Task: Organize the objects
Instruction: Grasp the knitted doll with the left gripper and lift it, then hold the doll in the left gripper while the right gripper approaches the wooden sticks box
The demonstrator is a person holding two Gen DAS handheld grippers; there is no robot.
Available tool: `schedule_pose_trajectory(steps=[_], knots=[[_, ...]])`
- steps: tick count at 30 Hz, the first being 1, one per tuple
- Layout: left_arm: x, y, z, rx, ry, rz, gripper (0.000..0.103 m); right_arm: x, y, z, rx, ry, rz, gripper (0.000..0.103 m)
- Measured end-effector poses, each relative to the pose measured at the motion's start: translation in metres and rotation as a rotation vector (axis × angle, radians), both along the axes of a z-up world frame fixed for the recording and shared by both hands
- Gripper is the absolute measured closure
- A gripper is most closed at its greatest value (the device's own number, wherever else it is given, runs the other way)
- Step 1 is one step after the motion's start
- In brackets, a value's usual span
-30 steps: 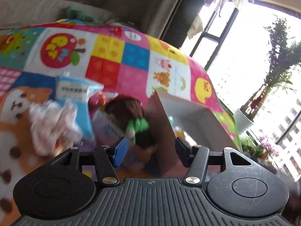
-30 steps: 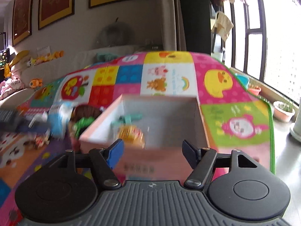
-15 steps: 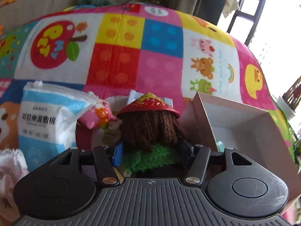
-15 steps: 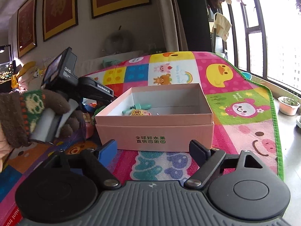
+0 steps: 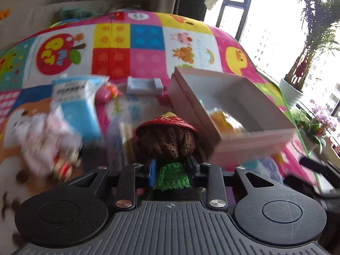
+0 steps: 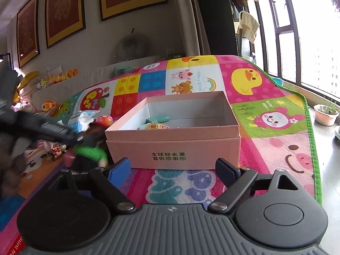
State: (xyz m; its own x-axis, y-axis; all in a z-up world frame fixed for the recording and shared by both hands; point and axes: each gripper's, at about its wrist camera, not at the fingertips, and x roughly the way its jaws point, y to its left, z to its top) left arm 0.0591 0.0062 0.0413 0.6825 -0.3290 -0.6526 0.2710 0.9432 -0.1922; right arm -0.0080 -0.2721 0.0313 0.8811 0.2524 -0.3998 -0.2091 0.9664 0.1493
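My left gripper (image 5: 171, 165) is shut on a knitted doll (image 5: 167, 140) with brown hair, a red hat and a green body, squeezing the green middle. The doll hangs just left of the open pink box (image 5: 255, 146). In the right wrist view the doll (image 6: 91, 152) and the left gripper's black body (image 6: 53, 130) show blurred beside the box (image 6: 174, 146). A yellow snack pack (image 6: 153, 125) and a teal item (image 6: 158, 119) lie in the box. My right gripper (image 6: 173, 166) faces the box's front wall; its jaws are opening, with nothing between them.
On the colourful play mat (image 5: 148, 42) left of the box lie a blue-white packet (image 5: 74, 102), a pink-white cloth bundle (image 5: 44, 140), a small pink toy (image 5: 106, 91) and a grey flat item (image 5: 144, 86). Plant pots (image 6: 326, 114) stand by the window beyond the mat's green edge.
The left gripper went forward around the doll, closed on its green body and drew back with it. The right gripper's jaws spread wider and it sank slightly before the box.
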Motion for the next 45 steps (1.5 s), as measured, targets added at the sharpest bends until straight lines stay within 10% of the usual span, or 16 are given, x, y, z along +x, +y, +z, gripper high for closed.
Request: schedule_pose_trajectory(steps=[9, 24, 35, 45], knots=[[-0.095, 0.028, 0.001, 0.03, -0.007, -0.034, 0.07, 0.004, 0.01, -0.002, -0.064, 0.032, 0.01, 0.015], [-0.088, 0.048, -0.014, -0.081, -0.039, 0.031, 0.06, 0.01, 0.066, 0.032, -0.109, 0.133, 0.16, 0.015], [-0.101, 0.084, -0.008, -0.103, -0.035, 0.11, 0.061, 0.127, 0.19, 0.046, -0.031, 0.379, 0.331, 0.016], [-0.098, 0.085, -0.015, -0.155, -0.026, 0.093, 0.061, 0.152, 0.22, 0.029, -0.257, 0.386, 0.346, 0.043]])
